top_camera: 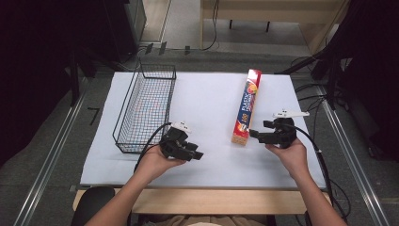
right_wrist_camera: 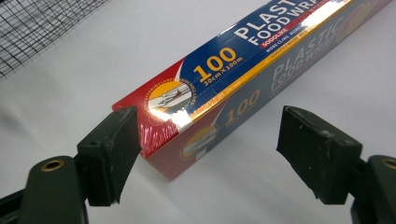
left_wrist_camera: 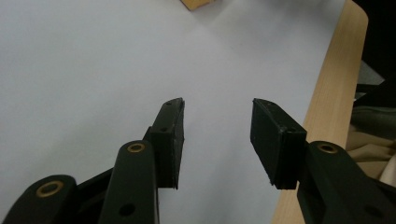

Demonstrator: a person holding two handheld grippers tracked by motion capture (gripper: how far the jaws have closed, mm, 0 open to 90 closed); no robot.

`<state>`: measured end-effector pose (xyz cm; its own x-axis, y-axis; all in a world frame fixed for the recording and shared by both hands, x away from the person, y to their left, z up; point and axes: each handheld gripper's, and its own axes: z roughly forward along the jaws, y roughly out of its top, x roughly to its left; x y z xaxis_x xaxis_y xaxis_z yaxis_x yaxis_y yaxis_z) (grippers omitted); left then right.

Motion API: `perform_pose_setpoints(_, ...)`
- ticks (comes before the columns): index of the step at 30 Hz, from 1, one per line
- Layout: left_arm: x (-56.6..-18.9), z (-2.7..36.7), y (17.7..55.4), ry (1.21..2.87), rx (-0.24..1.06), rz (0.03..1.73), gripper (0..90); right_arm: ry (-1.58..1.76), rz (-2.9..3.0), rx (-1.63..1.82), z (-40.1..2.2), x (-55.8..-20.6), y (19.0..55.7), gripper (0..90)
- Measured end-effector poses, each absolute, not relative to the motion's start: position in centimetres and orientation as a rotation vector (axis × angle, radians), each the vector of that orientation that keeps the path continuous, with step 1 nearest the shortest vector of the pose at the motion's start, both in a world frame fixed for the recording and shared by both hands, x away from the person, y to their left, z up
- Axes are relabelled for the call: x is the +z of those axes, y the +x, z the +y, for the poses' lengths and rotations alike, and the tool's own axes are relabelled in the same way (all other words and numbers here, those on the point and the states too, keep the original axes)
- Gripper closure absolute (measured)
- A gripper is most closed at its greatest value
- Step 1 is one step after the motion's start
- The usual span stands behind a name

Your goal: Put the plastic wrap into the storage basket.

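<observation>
Beside box (right_wrist_camera: 261, 60), open right claw (right_wrist_camera: 210, 154).

food wrap box (right_wrist_camera: 243, 70) far end cut off, wire basket (right_wrist_camera: 42, 28) partly out of frame

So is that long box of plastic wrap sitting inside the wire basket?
No, the box lies on the white table, well to the right of the wire basket.

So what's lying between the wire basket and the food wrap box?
Nothing: in the high view, bare white table separates the wire basket from the food wrap box.
</observation>
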<state>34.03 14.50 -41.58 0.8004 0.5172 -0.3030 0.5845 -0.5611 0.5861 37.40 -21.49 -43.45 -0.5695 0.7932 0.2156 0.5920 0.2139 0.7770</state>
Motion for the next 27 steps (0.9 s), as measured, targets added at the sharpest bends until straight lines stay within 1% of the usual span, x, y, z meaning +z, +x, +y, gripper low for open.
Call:
perform_pose_setpoints(3, -41.5, 14.2, 33.9, 2.312, -0.086, 0.798, 51.6, 1.317, 2.259, 1.281, -21.6, -43.5, 37.2, 21.8)
perform_pose_setpoints(4, -41.5, 14.2, 34.0, 2.309, -0.091, 0.806, 46.5, 1.321, 2.256, 1.281, -21.6, -43.4, 37.1, 21.8)
perform_pose_setpoints(5, -41.5, 14.1, 34.0, 2.306, -0.096, 0.812, 46.5, 1.321, 2.256, 1.281, -21.6, -43.4, 37.1, 21.8)
perform_pose_setpoints(6, -41.4, 14.1, 34.1, 2.306, -0.115, 0.811, 42.6, 1.327, 2.257, 1.283, -21.7, -43.4, 37.1, 22.2)
perform_pose_setpoints(8, -41.1, 14.2, 34.0, 2.295, -0.139, 0.800, 40.1, 1.326, 2.260, 1.279, -21.7, -43.4, 37.0, 23.5)
perform_pose_setpoints(12, -40.6, 14.1, 33.6, 2.293, -0.111, 0.756, 37.3, 1.336, 2.283, 1.272, -21.6, -43.4, 37.0, 28.4)
perform_pose_setpoints(16, -40.7, 14.6, 33.8, 2.284, -0.071, 0.775, 34.8, 1.342, 2.284, 1.280, -21.6, -43.4, 36.8, 29.3)
perform_pose_setpoints(22, -40.7, 14.7, 34.1, 2.283, -0.059, 0.796, 35.3, 1.328, 2.288, 1.264, -21.6, -43.4, 36.7, 30.7)
perform_pose_setpoints(23, -40.7, 14.7, 34.1, 2.274, -0.059, 0.791, 34.4, 1.324, 2.292, 1.259, -21.6, -43.4, 36.5, 32.5)
perform_pose_setpoints(25, -40.5, 14.6, 34.1, 2.265, -0.054, 0.785, 33.9, 1.323, 2.298, 1.256, -21.5, -43.4, 36.5, 32.6)
perform_pose_setpoints(27, -40.5, 14.4, 34.1, 2.261, -0.047, 0.771, 33.6, 1.311, 2.319, 1.246, -21.4, -43.5, 36.3, 34.9)
